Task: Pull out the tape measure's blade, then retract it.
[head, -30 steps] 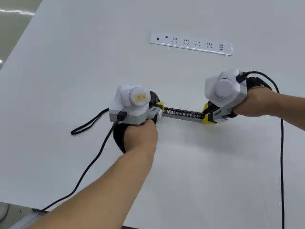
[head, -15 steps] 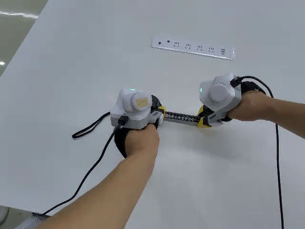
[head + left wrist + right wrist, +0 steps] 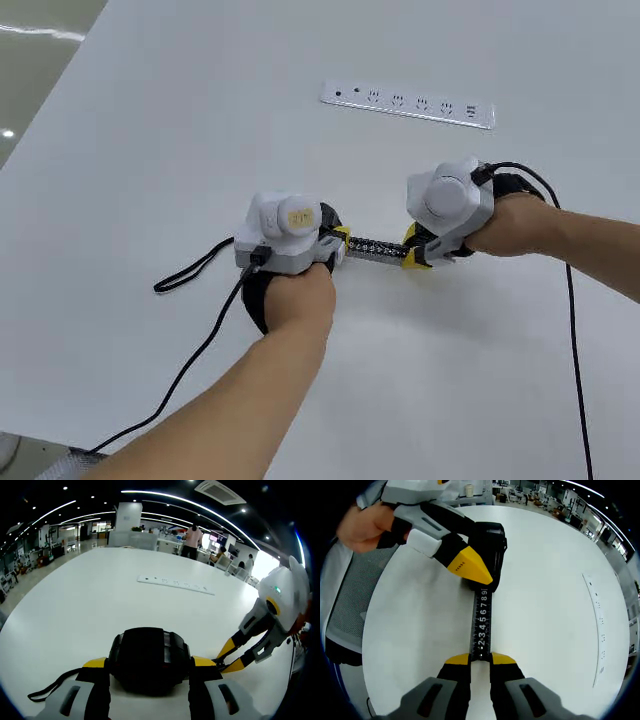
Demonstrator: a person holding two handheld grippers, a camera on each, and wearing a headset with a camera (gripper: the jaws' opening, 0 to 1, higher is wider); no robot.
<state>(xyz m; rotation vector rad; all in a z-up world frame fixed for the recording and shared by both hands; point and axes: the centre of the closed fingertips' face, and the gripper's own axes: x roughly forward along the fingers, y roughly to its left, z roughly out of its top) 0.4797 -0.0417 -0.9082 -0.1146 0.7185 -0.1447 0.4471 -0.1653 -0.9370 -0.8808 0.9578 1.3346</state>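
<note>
Blade (image 3: 481,625) shorter, one tape measure (image 3: 149,647), left tongs (image 3: 149,664), right tongs (image 3: 480,659) gripping

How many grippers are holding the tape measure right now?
2. The left gripper clamps the black tape measure case; the right gripper pinches the free end of its blade, which is partly pulled out.

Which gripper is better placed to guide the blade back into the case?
Right, probably: the right gripper pinches the end of the blade, while the left gripper clamps the case.
</note>
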